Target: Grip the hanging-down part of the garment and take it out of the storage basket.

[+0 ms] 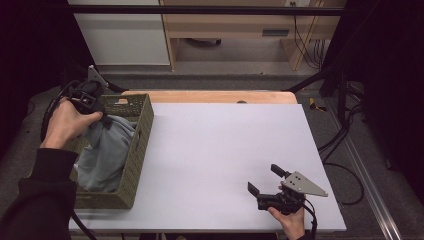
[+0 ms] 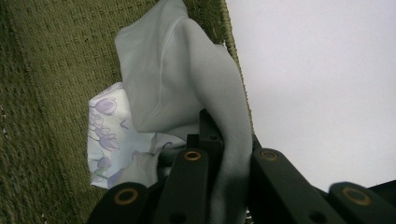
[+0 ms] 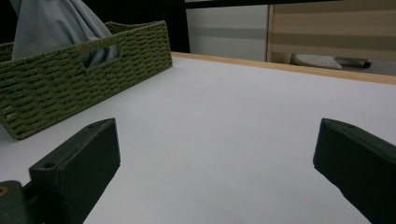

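A green woven basket [image 1: 136,150] stands at the table's left edge. A pale grey-blue cloth [image 1: 107,150] rises out of it. My left gripper [image 1: 100,116] is shut on a fold of that cloth above the basket; in the left gripper view the grey cloth [image 2: 187,79] runs down between the black jaws, and a white cloth with purple flowers [image 2: 107,135] lies under it in the basket [image 2: 42,93]. My right gripper [image 1: 264,181] rests low near the table's front right, open, nothing between its jaws. The right gripper view has the basket [image 3: 70,84] and the lifted cloth [image 3: 51,23] at far left.
The white table top [image 1: 225,145] spreads between basket and right gripper, with a wooden strip [image 1: 220,96] along its far edge. Beyond stand a wooden cabinet [image 1: 235,25] and cables [image 1: 345,130] on the floor at right.
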Tool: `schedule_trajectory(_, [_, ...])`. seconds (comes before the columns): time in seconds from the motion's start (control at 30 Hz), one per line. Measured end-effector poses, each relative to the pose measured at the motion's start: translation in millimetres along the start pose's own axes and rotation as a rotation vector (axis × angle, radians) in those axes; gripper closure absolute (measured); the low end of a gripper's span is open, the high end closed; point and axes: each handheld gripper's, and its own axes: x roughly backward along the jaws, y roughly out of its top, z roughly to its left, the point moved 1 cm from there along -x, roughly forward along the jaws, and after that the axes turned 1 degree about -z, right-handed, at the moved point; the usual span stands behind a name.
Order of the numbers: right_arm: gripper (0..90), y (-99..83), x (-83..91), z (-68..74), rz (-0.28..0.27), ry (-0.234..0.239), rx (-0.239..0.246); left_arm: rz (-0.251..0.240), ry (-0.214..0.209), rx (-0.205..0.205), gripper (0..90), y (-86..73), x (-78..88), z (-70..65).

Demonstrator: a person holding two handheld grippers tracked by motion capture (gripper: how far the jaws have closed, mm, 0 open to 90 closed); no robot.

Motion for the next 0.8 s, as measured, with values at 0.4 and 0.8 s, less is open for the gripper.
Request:
schedule_trajectory(0.4, [0.8, 0.4, -1.6, 0.2, 0.003, 0.004, -0.008, -0.034, 0.011, -0.002, 86.6, -2.2, 18.5, 1.4])
schedule_trajectory(0.8, [0.8, 9.5, -10.6, 3.0, -0.002, 0.034, -0.001, -0.096, 0.041, -0.013, 86.6, -1.5, 61.7, -2.2])
